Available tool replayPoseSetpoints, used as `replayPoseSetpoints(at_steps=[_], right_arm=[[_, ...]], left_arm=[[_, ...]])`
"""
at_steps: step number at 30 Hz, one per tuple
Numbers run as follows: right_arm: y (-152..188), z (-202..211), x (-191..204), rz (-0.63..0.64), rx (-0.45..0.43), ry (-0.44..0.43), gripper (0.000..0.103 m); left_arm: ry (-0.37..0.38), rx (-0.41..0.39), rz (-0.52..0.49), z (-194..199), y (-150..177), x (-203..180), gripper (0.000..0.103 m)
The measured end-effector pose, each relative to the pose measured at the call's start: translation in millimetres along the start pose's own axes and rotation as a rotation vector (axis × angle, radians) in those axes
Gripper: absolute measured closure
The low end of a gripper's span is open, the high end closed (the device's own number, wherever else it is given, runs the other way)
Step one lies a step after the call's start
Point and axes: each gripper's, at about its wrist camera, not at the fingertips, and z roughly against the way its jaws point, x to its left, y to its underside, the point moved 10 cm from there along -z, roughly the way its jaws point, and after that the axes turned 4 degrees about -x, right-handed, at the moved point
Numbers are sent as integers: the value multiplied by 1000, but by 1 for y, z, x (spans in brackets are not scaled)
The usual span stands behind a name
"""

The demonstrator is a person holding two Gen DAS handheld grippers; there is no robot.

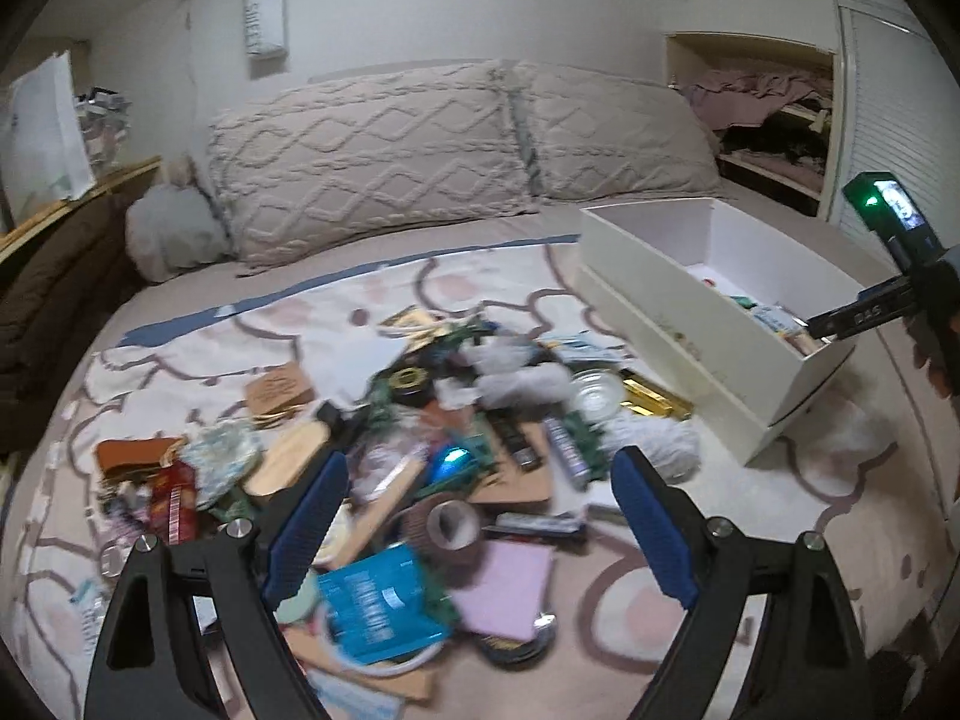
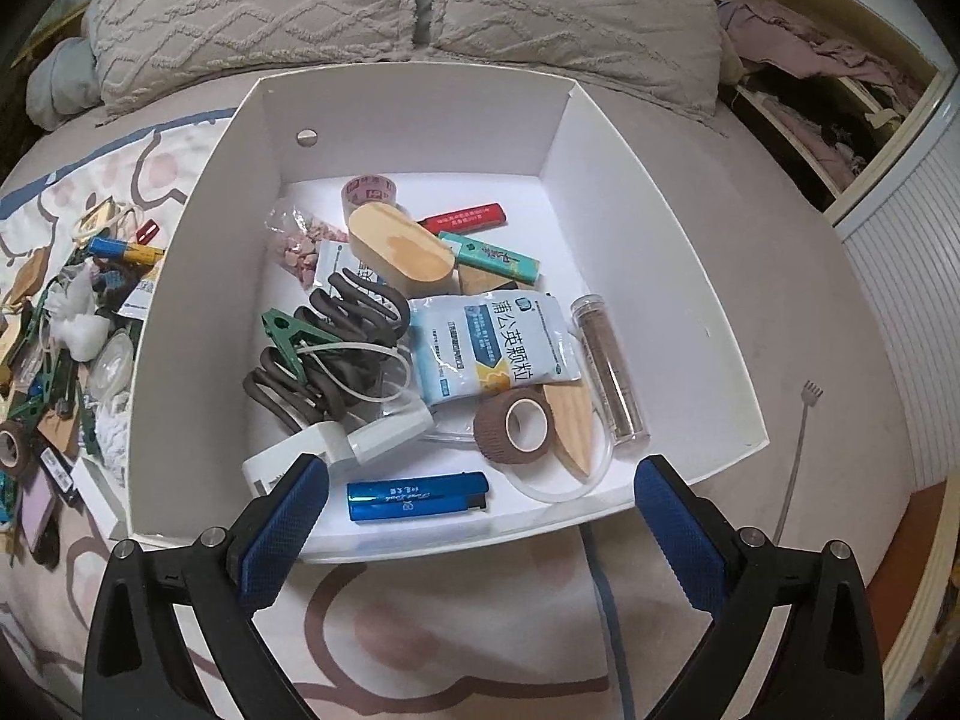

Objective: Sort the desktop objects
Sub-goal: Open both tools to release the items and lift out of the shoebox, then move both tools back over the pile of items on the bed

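Left gripper (image 1: 480,516), jaws spread and empty, above a heap of small objects (image 1: 420,432) on a patterned bedspread (image 1: 180,360); bare cover lies to both sides of the heap and ahead toward the pillows (image 1: 372,150). Right gripper (image 2: 480,516), jaws likewise spread and holding nothing, at the near rim of an open white box (image 2: 660,210); bare bedspread lies right of it and below the rim. Directly ahead of its fingers, inside the box: blue lighter (image 2: 417,497), brown tape roll (image 2: 516,426), white sachet (image 2: 492,348), clear tube (image 2: 609,369), green clip (image 2: 294,336), white charger (image 2: 360,444), wooden oval (image 2: 402,252).
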Motion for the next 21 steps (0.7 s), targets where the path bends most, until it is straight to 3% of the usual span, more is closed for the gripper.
replayPoseSetpoints(at_steps=[3, 5, 12, 21], right_arm=[[-1, 6, -1, -18, -6, 3, 1], [-2, 12, 0, -32, -19, -3, 1], [0, 46, 11, -70, -112, -60, 1], [2, 99, 56, -22, -217, -140, 1]], left_arm=[[-26, -12, 22, 8, 2, 19, 12], [-41, -28, 39, 16, 2, 31, 4], [-115, -76, 70, 42, -4, 67, 3], [-140, -33, 46, 58, 1, 78, 0]])
